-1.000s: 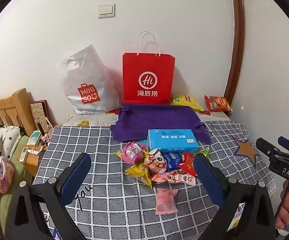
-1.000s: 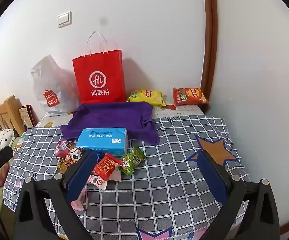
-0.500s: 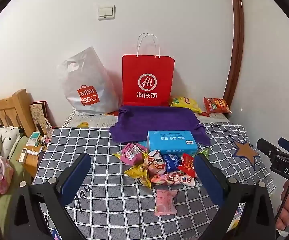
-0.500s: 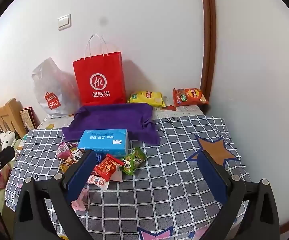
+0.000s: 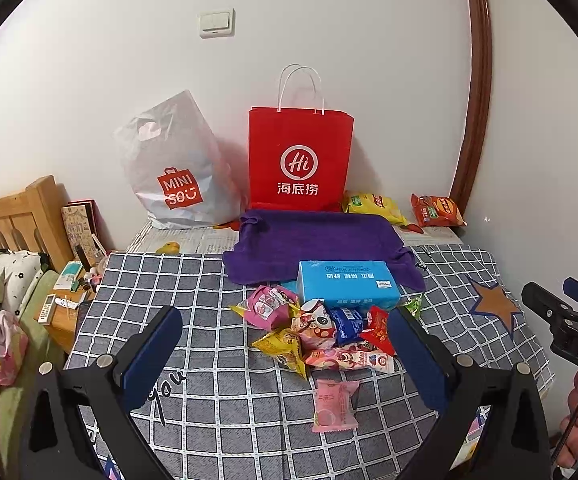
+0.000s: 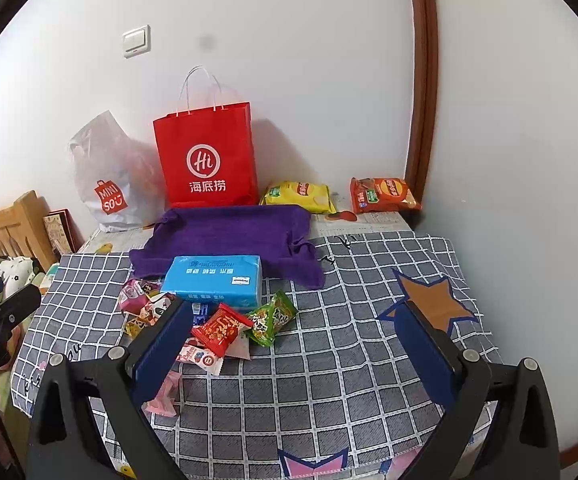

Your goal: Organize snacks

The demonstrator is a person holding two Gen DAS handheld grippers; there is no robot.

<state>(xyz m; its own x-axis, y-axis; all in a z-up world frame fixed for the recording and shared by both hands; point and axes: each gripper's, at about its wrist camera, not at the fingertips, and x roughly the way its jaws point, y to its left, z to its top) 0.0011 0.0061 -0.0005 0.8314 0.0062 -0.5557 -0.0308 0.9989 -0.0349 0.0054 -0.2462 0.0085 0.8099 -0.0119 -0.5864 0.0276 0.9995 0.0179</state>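
1. Nearest the cameras, the left gripper (image 5: 285, 344) and right gripper (image 6: 293, 332) hover with fingers spread wide, empty.
2. Beyond them, a heap of snack packets (image 5: 321, 332) lies loose on the checked desk (image 5: 169, 280), touching a blue tissue box (image 5: 347, 284).
3. Farthest, a red paper bag (image 5: 299, 160) stands against the wall; sorting appears not yet begun.

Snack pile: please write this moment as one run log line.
left hand-held gripper: open, empty | right hand-held gripper: open, empty | snack pile: untouched, before blue box | phase: approach
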